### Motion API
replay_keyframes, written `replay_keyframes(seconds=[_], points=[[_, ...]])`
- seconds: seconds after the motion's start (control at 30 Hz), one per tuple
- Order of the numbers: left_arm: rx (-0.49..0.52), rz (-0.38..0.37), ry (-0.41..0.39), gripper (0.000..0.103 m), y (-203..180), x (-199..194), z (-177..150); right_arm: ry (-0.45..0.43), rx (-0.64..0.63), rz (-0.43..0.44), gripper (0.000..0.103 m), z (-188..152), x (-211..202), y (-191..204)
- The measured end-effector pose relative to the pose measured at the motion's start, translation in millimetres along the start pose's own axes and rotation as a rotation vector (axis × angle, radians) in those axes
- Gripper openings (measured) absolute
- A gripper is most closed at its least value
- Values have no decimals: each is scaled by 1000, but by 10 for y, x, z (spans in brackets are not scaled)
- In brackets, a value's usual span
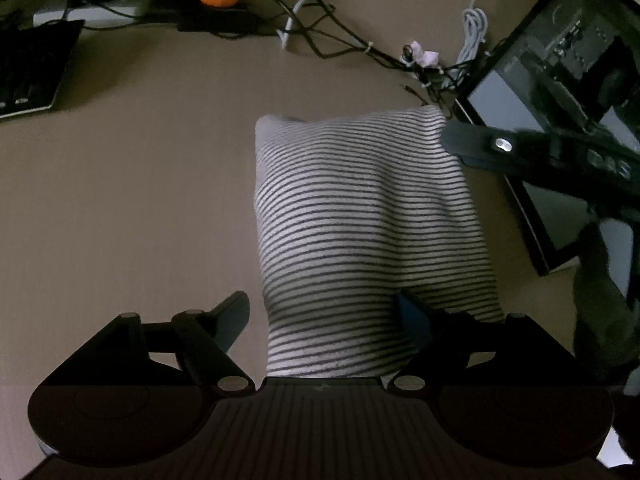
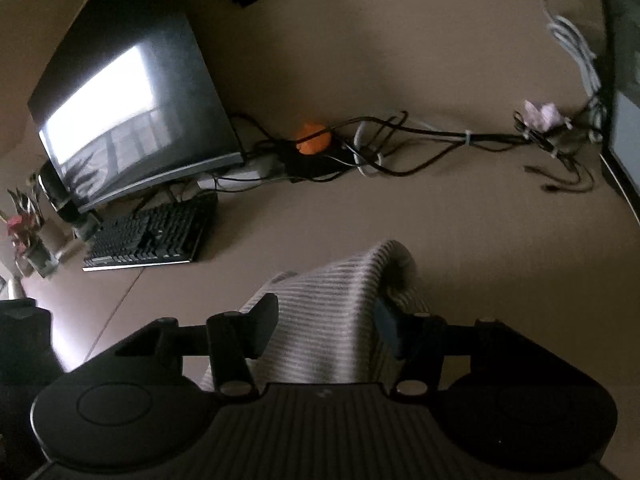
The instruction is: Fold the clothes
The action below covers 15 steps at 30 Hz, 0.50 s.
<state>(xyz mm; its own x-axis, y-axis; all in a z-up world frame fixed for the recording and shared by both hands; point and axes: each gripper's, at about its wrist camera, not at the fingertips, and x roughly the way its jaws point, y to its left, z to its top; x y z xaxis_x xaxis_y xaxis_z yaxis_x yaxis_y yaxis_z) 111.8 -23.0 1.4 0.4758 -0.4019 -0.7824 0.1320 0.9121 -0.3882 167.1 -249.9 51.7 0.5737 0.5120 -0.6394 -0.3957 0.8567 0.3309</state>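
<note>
A striped garment (image 1: 360, 220) lies on a tan desk (image 1: 132, 184), already narrowed to a long panel that runs away from the left gripper (image 1: 324, 312); the near end passes between that claw's fingers, which stand wide apart and released, the right finger (image 1: 416, 320) resting on the cloth and the left finger (image 1: 232, 316) just off its edge. The right gripper (image 2: 326, 328) is likewise spread, with the cloth's far corner between its fingers and a rolled-over edge of fabric rising just ahead of them; neither claw appears to be pinching, though the dim light makes contact hard to judge. By these pictures the lengthwise folding looks done and the crosswise fold is probably what remains.

The left wrist view alone shows the whole panel, its straight sides, and the right gripper reaching in at the far right corner beside a dark screen (image 1: 560, 120); the right wrist view alone shows the lifted, curled edge, plus a monitor (image 2: 132, 112), a keyboard (image 2: 148, 236) and a small potted plant (image 2: 28, 236) beyond. Both views show the tangle of cables (image 2: 400, 140) and an orange object (image 2: 314, 142).
</note>
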Motion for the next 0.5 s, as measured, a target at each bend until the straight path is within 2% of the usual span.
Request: replay_keyframes(seconds=[0.07,0.2,0.4,0.5], points=[[2,5,-2,87,-6,-4,-1,45,-30,-52,55,4,190,12],[-10,-1,-8,87,4,-52,-18,130,-11,-125,55,-126,469,-112],[-25,6,-9,90,49,-82,-40,83,3,-93,56,-129,173,-156],[-33,6,-7,91,54,-73,-44,102,-33,-72,56,-207,66,-103]])
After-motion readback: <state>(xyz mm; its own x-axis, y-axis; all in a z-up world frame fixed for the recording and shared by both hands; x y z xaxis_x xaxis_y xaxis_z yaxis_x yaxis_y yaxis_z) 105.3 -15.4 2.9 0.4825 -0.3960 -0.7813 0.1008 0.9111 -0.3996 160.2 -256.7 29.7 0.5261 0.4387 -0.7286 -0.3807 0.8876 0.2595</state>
